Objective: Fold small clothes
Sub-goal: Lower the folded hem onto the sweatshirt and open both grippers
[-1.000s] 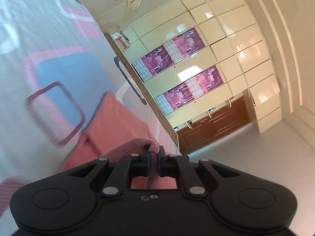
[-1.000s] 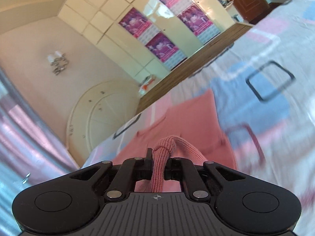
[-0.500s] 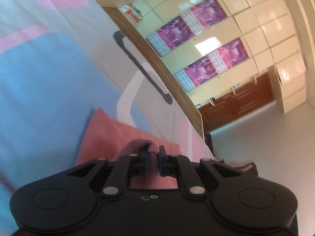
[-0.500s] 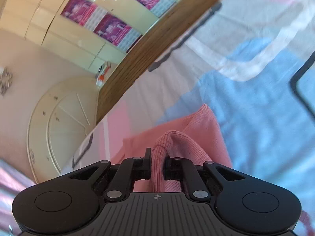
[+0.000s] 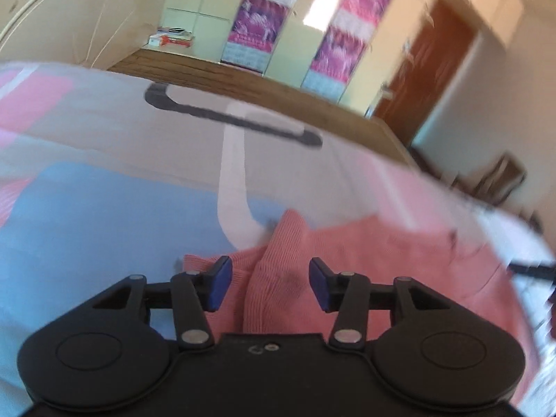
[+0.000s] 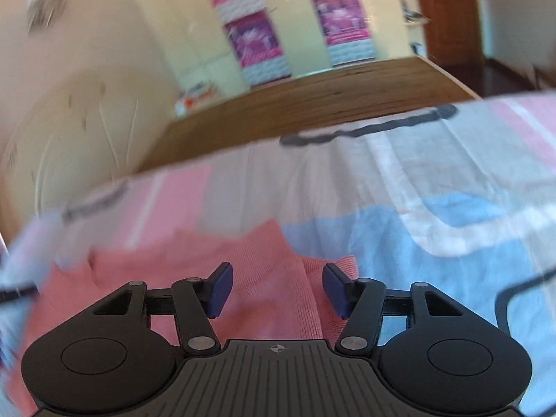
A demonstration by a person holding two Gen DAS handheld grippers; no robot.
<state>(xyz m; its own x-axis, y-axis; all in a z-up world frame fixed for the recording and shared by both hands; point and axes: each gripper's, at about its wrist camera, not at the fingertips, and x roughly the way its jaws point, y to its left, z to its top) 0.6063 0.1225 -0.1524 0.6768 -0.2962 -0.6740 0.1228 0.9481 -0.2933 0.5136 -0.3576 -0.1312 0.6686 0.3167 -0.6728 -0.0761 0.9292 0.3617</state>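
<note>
A small salmon-pink knit garment lies on the bed sheet, with a bunched ridge of fabric rising between the fingers of my left gripper. That gripper is open just above the cloth and holds nothing. The same garment shows in the right wrist view, spread to the left. My right gripper is open over its right edge, with loose cloth between the blue pads. Both views are blurred by motion.
The bed sheet has pink, blue and white blocks with dark outlines. A wooden bed frame edge runs behind it. Cream wardrobes with pink posters, a brown door and a curved headboard stand beyond.
Both grippers were shut on bunched pink fabric and lifted it; now both are open and the garment rests on the sheet. Both cameras have swung level toward the wardrobe.
</note>
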